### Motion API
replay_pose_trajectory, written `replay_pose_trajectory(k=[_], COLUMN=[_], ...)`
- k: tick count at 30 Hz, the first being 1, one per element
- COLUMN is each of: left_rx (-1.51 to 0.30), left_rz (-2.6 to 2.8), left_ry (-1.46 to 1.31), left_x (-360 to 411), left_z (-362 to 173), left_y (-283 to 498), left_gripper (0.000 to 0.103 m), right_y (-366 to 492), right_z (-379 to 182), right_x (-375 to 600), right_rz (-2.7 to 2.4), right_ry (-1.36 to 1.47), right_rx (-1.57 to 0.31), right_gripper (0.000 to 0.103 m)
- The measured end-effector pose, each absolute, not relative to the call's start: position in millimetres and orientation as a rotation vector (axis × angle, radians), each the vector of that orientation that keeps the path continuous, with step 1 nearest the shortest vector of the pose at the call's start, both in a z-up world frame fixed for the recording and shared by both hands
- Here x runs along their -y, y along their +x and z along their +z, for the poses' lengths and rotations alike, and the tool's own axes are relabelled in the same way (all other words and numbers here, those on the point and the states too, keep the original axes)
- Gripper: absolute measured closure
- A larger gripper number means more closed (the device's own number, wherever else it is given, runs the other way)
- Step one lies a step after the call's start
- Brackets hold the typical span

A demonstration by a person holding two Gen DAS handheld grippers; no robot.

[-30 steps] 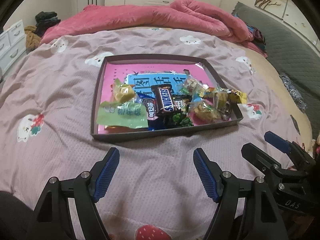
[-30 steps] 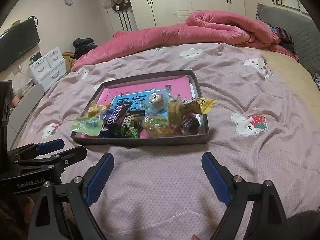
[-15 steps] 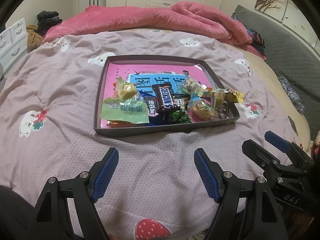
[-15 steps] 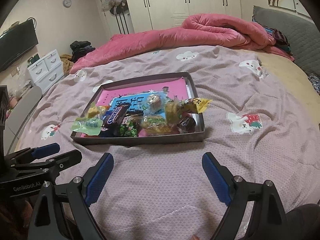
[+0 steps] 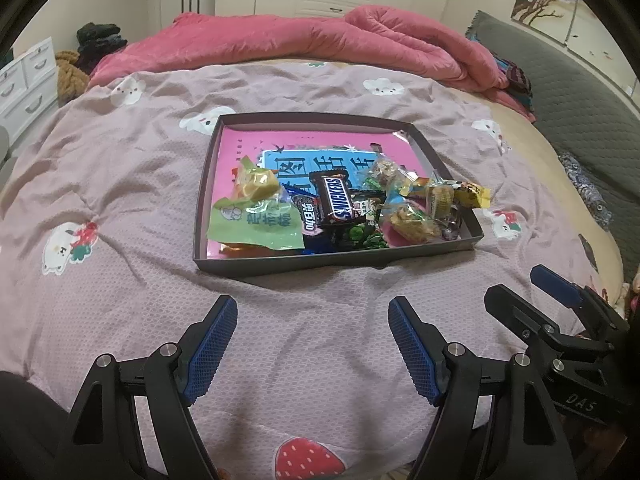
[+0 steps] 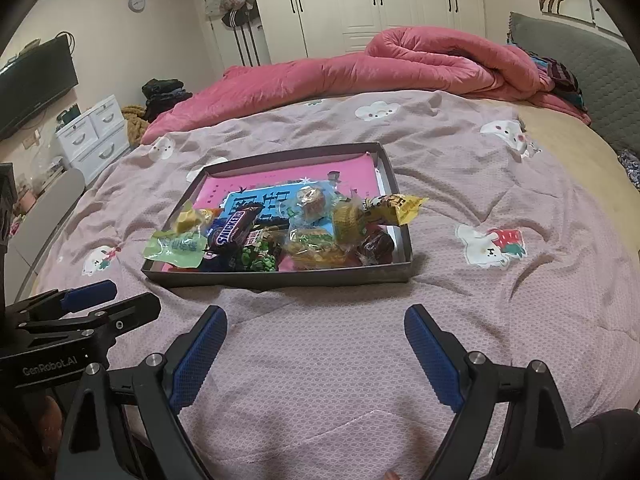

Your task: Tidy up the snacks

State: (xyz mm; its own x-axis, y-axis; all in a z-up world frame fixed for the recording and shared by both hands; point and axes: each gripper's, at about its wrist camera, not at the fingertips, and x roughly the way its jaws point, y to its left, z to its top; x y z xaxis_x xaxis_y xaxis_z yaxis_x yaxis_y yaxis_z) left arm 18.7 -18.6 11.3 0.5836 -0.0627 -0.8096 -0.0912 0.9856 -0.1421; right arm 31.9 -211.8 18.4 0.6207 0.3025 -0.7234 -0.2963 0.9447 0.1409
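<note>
Mauve bedspread (image 5: pixel 132 184) printed with white animals and strawberries covers the bed, and on it, ahead of both tools, lies a shallow dark grey tray (image 5: pixel 256 266) with a pink and blue printed sheet on its floor. The snacks are heaped in the near half of the tray: a Snickers bar (image 5: pixel 335 200) lies across the middle, a pale green packet (image 5: pixel 256 226) spreads over the near left corner with a yellow wrapped sweet (image 5: pixel 256 184) just behind it, a green-patterned wrapper (image 5: pixel 366 238) sits against the near wall, and a cluster of clear and yellow wrappers fills the right side, where a yellow packet (image 5: pixel 474 196) hangs over the right rim. The far half of the tray shows only the printed sheet. The left tool (image 5: pixel 312 344) hovers over bare bedspread just short of the tray's near wall, its blue pads spread wide with nothing between them. The right tool (image 6: pixel 316 354) hangs likewise over bare bedspread in front of the tray, released and empty; in its own view the tray (image 6: pixel 280 280) sits slightly left of centre, with the Snickers bar (image 6: pixel 234 228) toward the left and the yellow packet (image 6: pixel 400 206) jutting past the right rim. Each tool shows at the edge of the other's view, side by side. A rumpled pink quilt (image 6: pixel 360 68) lies along the far side of the bed, with white wardrobes (image 6: pixel 380 0) behind it.
</note>
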Motion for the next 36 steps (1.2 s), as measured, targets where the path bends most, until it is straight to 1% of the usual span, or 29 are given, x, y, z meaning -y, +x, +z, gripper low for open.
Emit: replay_pose_trajectory(k=[36], left_rx=[-0.949], left_rz=[0.051], left_ry=[-0.169], left_x=[14.3], left_z=[11.9], left_y=[17.8], left_gripper=[0.024], right_y=[32.5], right_z=[17.7], right_x=[209.6], right_rz=[0.345], right_ry=[0.008], right_rx=[-0.836], right_gripper=[0.013])
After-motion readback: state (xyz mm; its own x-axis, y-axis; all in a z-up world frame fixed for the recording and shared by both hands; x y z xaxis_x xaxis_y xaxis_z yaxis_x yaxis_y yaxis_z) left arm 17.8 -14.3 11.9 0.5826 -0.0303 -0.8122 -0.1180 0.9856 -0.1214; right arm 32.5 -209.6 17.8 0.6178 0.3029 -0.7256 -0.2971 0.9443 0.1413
